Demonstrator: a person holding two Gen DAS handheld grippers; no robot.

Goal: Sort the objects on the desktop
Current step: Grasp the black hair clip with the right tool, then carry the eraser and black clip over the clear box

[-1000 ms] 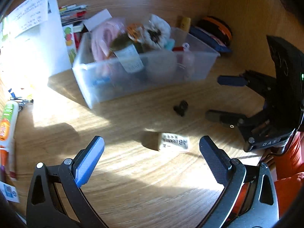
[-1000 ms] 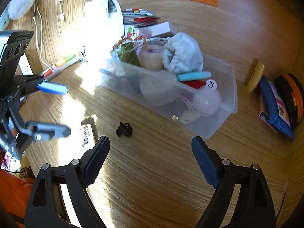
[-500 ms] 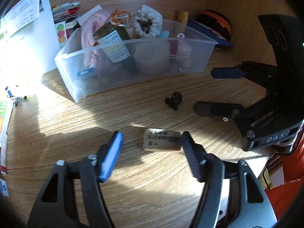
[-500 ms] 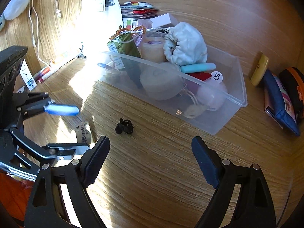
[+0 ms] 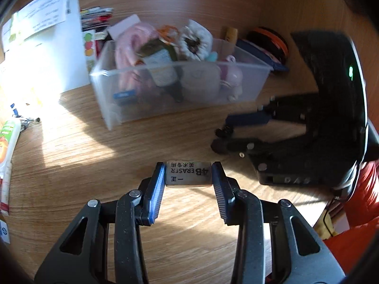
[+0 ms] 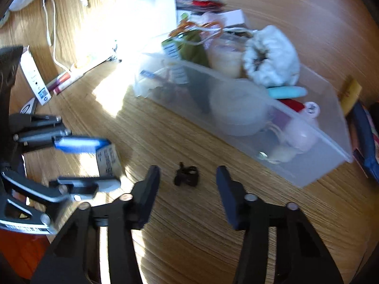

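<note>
Between the blue pads of the left gripper (image 5: 188, 175) sits a 4B eraser (image 5: 188, 174), pinched by its two short ends, low over the wooden desk (image 5: 78, 165) in front of the bin; whether it has left the wood I cannot tell. It looks like a small, light rubber block in a paper sleeve, firm enough not to buckle and grippy rather than slick, so the end-to-end hold should serve with modest pressure. Just to its right, the right gripper (image 6: 187, 184) stands spread apart, its fingers straddling a small black clip (image 6: 187, 177) that lies on the desk, untouched. That clip seems tiny, hard and light, likely to skate or flip, so closing squarely across its body would be safest. Behind both, the clear plastic bin (image 5: 236, 87) is already crowded: a pink bundle, a dark labelled bottle, a white drawstring pouch (image 6: 272, 54), a round pale case and a teal pen-like item.
</note>
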